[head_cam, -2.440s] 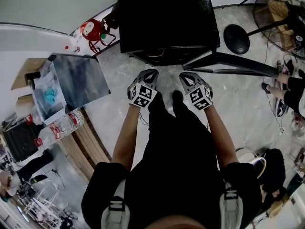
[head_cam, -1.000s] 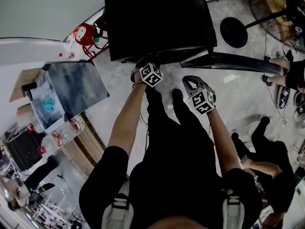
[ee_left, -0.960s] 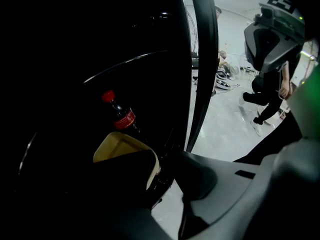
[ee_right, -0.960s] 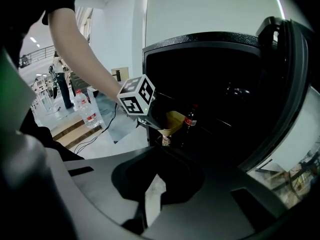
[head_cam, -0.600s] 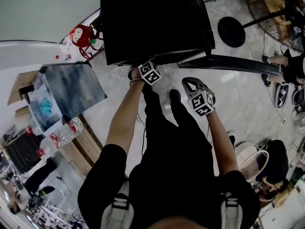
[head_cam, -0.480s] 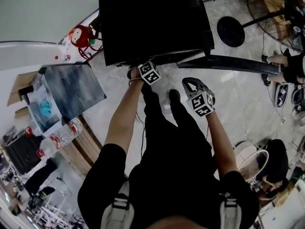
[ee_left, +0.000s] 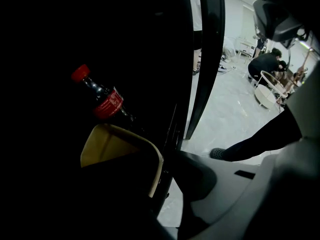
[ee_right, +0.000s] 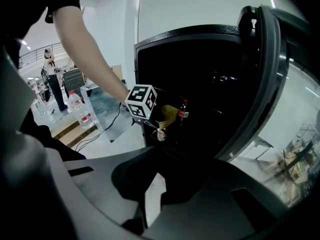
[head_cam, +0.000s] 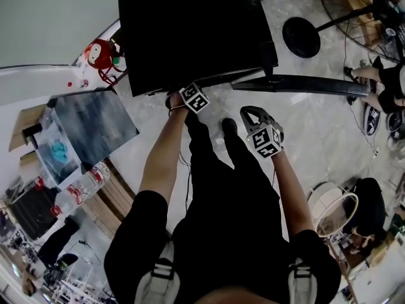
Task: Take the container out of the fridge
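Observation:
A small black fridge (head_cam: 190, 30) stands open, its door (head_cam: 297, 85) swung out to the right. Inside sits a yellow open-topped container (ee_left: 112, 144), also seen at the shelf front in the right gripper view (ee_right: 168, 116). My left gripper (ee_left: 167, 176) reaches into the fridge; one jaw is inside the container, the other outside, and they look shut on its wall. Only its marker cube (head_cam: 193, 98) shows from above. My right gripper (head_cam: 252, 114) hangs shut and empty in front of the fridge, below the door.
A cola bottle (ee_left: 102, 100) stands right behind the container, and a small can (ee_right: 161, 134) sits below it. Left of the fridge are a red toy (head_cam: 100, 54), a grey board (head_cam: 95, 122) and water bottles (head_cam: 85, 182). A fan base (head_cam: 300, 37) and seated people are at the right.
My left gripper went from hanging in front of the fridge up into its opening and has stayed there for the last second. The right gripper barely moved.

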{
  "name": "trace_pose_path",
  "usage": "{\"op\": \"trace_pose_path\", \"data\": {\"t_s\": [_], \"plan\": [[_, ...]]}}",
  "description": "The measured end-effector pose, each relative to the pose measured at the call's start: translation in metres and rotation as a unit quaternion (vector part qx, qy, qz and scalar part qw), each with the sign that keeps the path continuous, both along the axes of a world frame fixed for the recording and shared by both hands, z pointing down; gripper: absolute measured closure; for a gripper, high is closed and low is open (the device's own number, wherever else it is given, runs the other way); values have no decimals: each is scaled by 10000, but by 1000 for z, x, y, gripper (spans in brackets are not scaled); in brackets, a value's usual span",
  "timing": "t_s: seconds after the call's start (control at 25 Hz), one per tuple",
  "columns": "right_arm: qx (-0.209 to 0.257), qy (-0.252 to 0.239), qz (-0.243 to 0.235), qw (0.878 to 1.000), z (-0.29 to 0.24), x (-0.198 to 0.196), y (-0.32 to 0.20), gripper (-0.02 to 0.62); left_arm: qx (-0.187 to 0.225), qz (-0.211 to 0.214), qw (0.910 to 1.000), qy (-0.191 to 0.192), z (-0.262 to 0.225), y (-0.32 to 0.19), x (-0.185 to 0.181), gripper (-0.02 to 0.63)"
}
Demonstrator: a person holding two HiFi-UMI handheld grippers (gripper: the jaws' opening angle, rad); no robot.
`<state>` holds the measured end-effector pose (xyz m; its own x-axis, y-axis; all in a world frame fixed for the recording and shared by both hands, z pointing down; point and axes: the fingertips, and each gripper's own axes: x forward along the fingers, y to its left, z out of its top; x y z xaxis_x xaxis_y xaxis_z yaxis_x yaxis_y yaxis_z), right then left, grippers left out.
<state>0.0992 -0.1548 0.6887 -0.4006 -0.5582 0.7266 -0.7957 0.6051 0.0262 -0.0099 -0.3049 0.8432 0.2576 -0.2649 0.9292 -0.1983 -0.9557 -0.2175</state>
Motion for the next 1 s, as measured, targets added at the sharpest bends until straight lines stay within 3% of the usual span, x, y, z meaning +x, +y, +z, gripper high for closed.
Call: {"op": "trace_pose_path", "data": {"t_s": [0.2,1.0], "plan": [[-68,-24,157,9999,4,7,3,595,169,-45,9996,-211,4,-7,-4,554],[-59,-75,-44,9999,3,1,-1,595,378,2,9992,-143,-10,2,-8,567]]}}
